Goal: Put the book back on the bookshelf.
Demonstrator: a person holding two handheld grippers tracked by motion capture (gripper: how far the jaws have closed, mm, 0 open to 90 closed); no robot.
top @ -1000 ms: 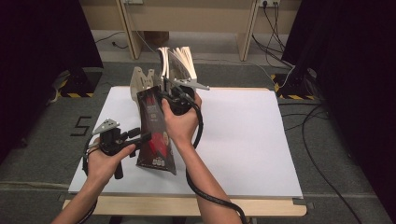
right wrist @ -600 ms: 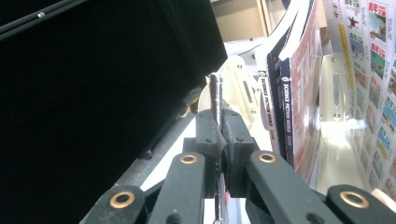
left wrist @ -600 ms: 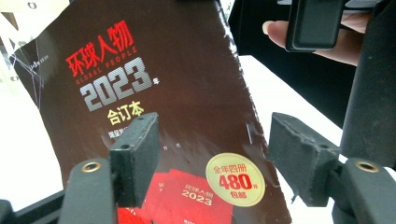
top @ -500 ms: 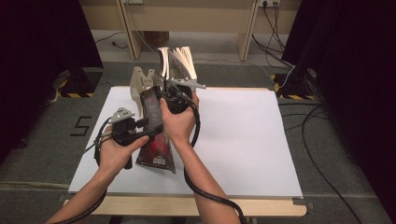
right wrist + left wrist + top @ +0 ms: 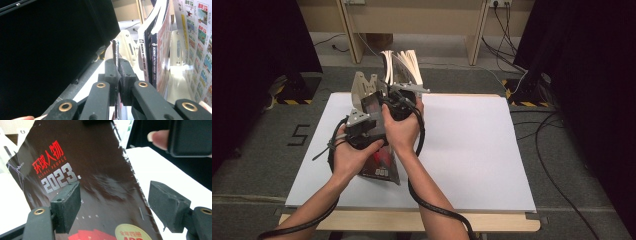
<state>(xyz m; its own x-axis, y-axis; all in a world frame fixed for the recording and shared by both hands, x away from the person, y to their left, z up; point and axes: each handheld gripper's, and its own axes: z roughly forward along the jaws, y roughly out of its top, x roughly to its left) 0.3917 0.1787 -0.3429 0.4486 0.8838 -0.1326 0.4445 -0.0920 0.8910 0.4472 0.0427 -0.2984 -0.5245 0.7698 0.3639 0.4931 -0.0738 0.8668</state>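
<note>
A dark glossy magazine (image 5: 383, 169) with red and silver cover print stands tilted over the white table (image 5: 472, 145). My right gripper (image 5: 387, 102) is shut on its top edge; in the right gripper view the pads (image 5: 112, 72) pinch the thin edge of the magazine (image 5: 115, 51). My left gripper (image 5: 370, 131) sits close beside the right hand, against the cover. Its jaws have just been opening. In the left gripper view the left gripper (image 5: 115, 205) stands open, with the magazine (image 5: 82, 170) lying just beyond the pads, which do not press on it.
A pale rack (image 5: 363, 86) at the table's far edge holds several upright magazines (image 5: 404, 65), seen close at the right in the right gripper view (image 5: 150, 50). Cables trail from both grippers toward the table's near edge. Dark curtains flank the table.
My left hand has moved right and away from me, from the magazine's lower left up beside the right hand. The right gripper has kept its hold and its place.
</note>
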